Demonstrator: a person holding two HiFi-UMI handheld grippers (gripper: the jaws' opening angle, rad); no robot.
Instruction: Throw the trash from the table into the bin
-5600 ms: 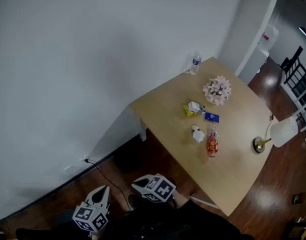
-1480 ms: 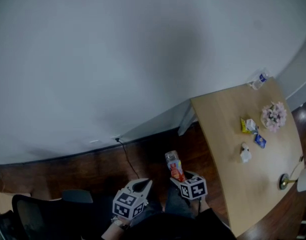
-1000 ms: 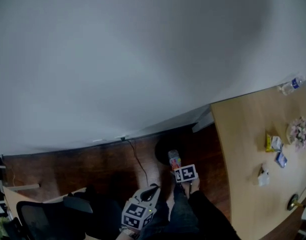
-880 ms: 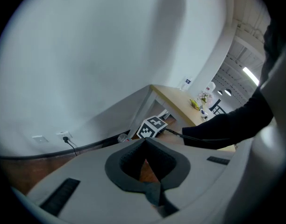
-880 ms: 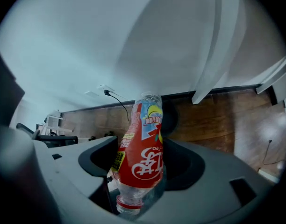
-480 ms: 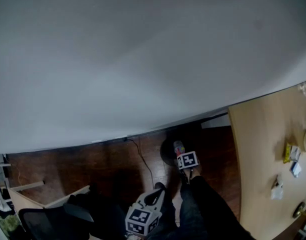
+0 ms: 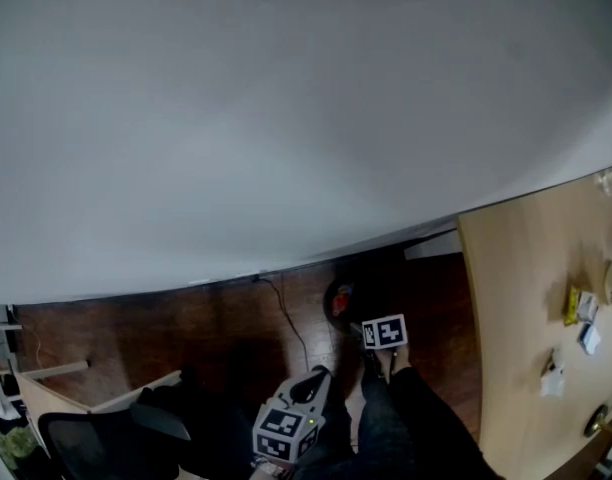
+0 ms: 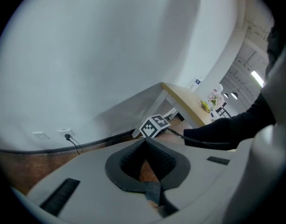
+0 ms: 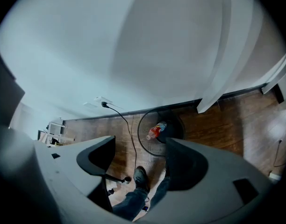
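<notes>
1. Moved since the preceding frame: the bottle (image 9: 154,130), formerly between the jaws of the right gripper (image 9: 140,143), now lies on its side inside the bin (image 9: 138,133). Those jaws have just been opening; they stand wide apart above the bin with nothing between them.
2. Wall (image 7: 286,118): white, plain, fills the upper part of the head view.
3. Floor (image 7: 186,318): dark wood, with a black cable (image 7: 286,313) trailing across it from the wall.
4. Table (image 7: 506,298): light wood, at the right edge of the head view.
5. Chair (image 7: 86,438): dark, at the lower left corner of the head view.
6. Bin: round, dark, on the floor near the wall, close to the table's end.
7. Left gripper (image 8: 145,141): jaws closed together, holding nothing, low beside the person's leg.
8. Trash on the table, well apart from the bin:
   - yellow wrapper (image 7: 574,306)
   - small packet (image 7: 590,338), just beside the wrapper
   - white crumpled piece (image 7: 552,378), nearer the person
</notes>
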